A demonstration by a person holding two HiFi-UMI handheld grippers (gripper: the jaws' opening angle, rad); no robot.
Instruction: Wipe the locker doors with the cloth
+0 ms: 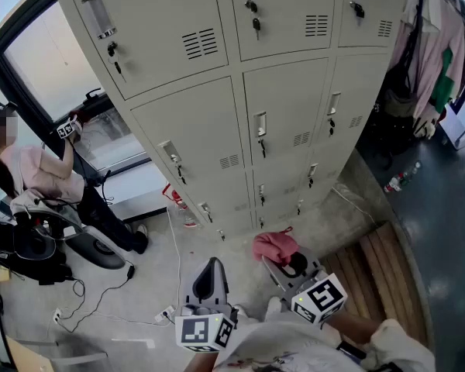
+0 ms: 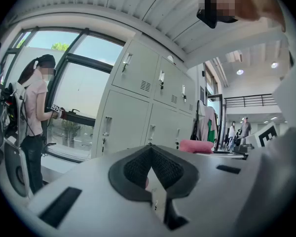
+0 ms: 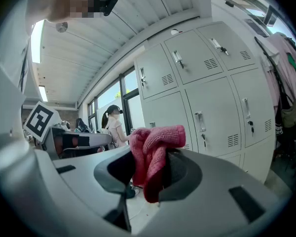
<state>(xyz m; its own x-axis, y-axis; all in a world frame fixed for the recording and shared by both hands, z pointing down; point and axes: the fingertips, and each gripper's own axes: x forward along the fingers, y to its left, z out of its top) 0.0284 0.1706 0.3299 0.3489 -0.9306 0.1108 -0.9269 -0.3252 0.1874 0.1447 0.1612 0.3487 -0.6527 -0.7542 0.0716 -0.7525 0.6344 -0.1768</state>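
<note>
- Pink terry cloth (image 3: 155,152), likely soft, light and floppy, sits bunched and pinched between the fingers of the right gripper (image 3: 149,172), well apart from the pale grey metal locker doors (image 1: 294,115); its loose folds should do the wiping.
- The fingers of the left gripper (image 2: 152,168) are pressed together on nothing.
- Those doors look smooth, though metal handles (image 1: 260,124) and hanging keys (image 1: 256,26) could snag.
- Thin cables (image 1: 101,299) trail over the pale floor (image 1: 151,277).

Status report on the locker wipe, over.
Left gripper shut, empty. Right gripper shut on pink cloth, short of the locker doors. Person off left, not blocking.
</note>
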